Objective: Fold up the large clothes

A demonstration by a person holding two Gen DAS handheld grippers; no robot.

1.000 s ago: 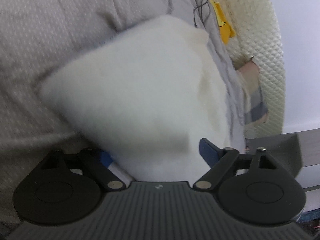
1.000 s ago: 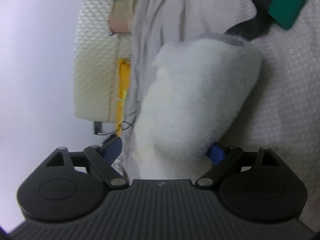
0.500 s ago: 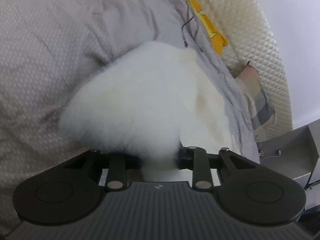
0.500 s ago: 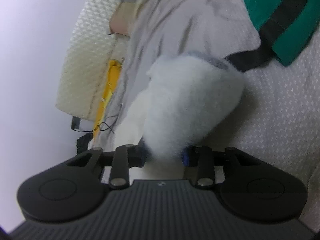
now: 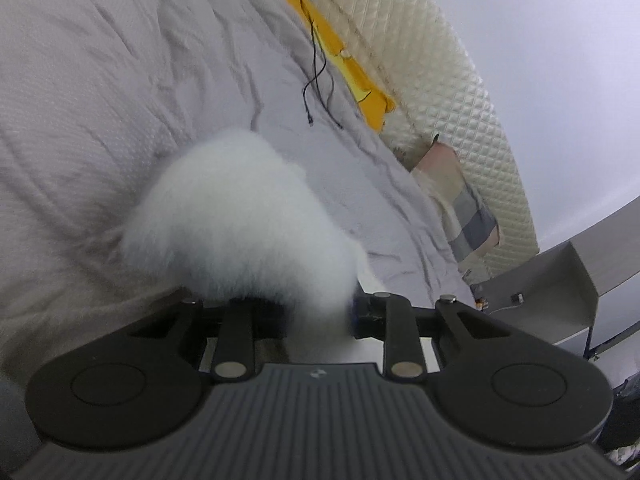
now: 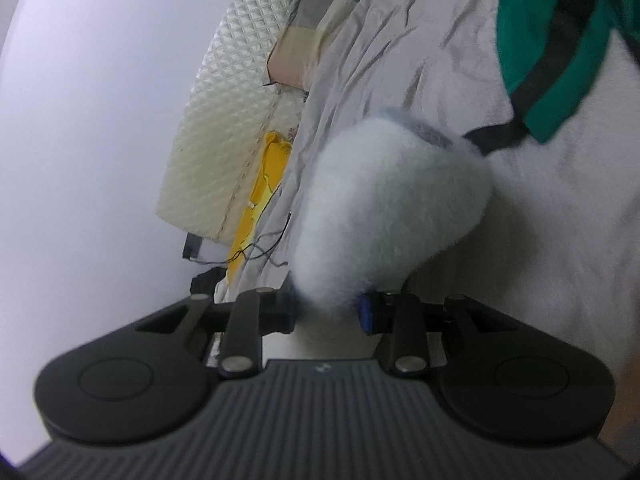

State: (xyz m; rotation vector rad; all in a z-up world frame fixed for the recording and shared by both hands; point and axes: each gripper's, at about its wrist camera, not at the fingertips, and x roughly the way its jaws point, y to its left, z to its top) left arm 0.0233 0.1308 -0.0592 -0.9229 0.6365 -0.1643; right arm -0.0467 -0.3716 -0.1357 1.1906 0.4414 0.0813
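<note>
Two wrist views of one lift. The left gripper (image 5: pixel 316 312) and the right gripper (image 6: pixel 328 312) each pinch a bunch of a white fleece garment (image 5: pixel 240 224), which bulges forward from between the fingers and hangs just above a grey bedsheet (image 5: pixel 100 100).

Right gripper: its jaws are closing, with the fleece (image 6: pixel 392 208) squeezed between them; the blue pad (image 6: pixel 364 312) presses into the pile. The left gripper's fingers are likewise drawn in on the cloth, though the pile hides its pads.

Step in hand, as judged: raising one edge of the garment by two corners, to carry it over into a fold. To do it well, keep both grips firm, lift evenly so the edge stays taut between the grippers, and lay it square on the far part. Thick pile may slip from a shallow pinch.

Nearby: a green garment (image 6: pixel 560 40) lies beyond the fleece in the right view; a black cable (image 5: pixel 316 80) and a yellow item (image 5: pixel 340 68) lie by the quilted headboard (image 5: pixel 440 80).
</note>
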